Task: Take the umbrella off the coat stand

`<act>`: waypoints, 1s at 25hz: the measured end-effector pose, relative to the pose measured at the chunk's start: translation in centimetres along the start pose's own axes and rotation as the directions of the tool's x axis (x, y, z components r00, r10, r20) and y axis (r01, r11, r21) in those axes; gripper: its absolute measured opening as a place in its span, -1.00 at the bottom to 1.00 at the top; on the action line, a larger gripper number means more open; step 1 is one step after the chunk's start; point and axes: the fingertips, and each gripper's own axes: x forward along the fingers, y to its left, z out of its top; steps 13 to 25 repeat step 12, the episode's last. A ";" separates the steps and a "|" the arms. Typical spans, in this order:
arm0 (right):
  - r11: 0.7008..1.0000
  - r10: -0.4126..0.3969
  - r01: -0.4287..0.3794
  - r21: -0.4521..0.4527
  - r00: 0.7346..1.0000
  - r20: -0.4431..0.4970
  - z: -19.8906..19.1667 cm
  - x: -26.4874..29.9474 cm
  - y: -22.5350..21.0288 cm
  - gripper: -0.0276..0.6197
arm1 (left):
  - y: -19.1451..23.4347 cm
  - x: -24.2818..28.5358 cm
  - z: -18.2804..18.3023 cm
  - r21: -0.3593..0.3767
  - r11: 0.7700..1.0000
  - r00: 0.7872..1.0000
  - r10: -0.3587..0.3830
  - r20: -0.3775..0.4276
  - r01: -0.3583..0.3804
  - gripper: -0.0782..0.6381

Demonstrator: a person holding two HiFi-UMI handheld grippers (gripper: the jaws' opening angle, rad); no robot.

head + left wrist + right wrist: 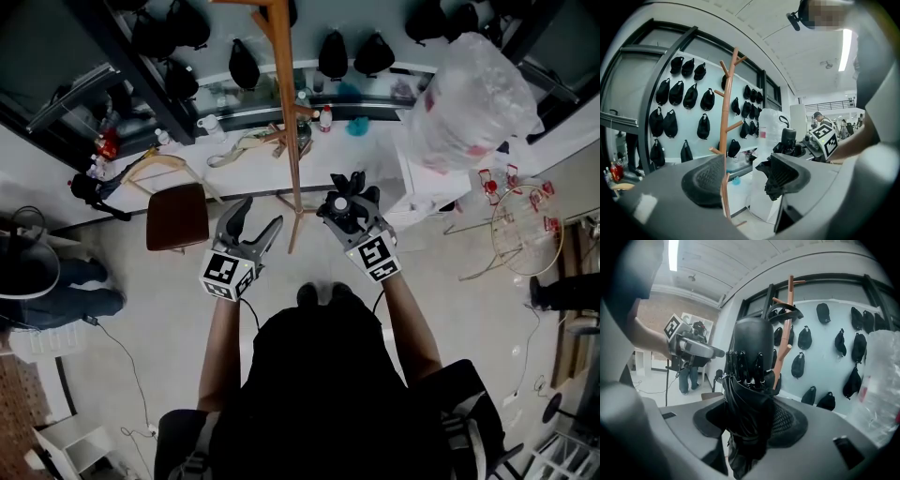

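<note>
A folded black umbrella (750, 380) stands upright between the pads of my right gripper (750, 420), which is shut on it. In the head view the umbrella (343, 199) sits in the right gripper (349, 192) just right of the wooden coat stand (284, 112), apart from its pole. My left gripper (261, 214) hangs open and holds nothing, close to the left of the pole. The left gripper view has the stand (725, 108) behind its gripper (745, 180), and the umbrella (789, 140) to the right. The stand (787, 329) rises behind the umbrella in the right gripper view.
A brown chair (176, 216) stands left of the coat stand. A large clear plastic bag (469, 94) and a wire rack (525, 225) are at the right. Black caps (679, 93) hang on the wall behind. A person's legs (56, 281) show at the far left.
</note>
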 end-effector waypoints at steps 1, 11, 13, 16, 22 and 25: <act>1.000 -0.002 0.002 -0.001 1.000 -0.003 0.0 0.0 0.1 -0.24 | 0.1 -0.1 0.0 0.000 1.000 1.000 -0.003 0.000 0.003 0.04; 1.000 -0.005 0.005 -0.008 1.000 -0.023 0.0 0.4 0.7 -0.24 | 0.1 -0.1 -0.6 -0.005 0.999 0.999 -0.034 -0.014 0.033 0.04; 1.000 -0.005 0.005 -0.009 1.000 -0.025 -0.1 0.4 0.7 -0.24 | 0.1 -0.1 -0.6 -0.007 0.999 0.999 -0.036 -0.016 0.036 0.04; 1.000 -0.005 0.005 -0.009 1.000 -0.025 -0.1 0.4 0.7 -0.24 | 0.1 -0.1 -0.6 -0.007 0.999 0.999 -0.036 -0.016 0.036 0.04; 1.000 -0.005 0.005 -0.009 1.000 -0.025 -0.1 0.4 0.7 -0.24 | 0.1 -0.1 -0.6 -0.007 0.999 0.999 -0.036 -0.016 0.036 0.04; 1.000 -0.005 0.005 -0.009 1.000 -0.025 -0.1 0.4 0.7 -0.24 | 0.1 -0.1 -0.6 -0.007 0.999 0.999 -0.036 -0.016 0.036 0.04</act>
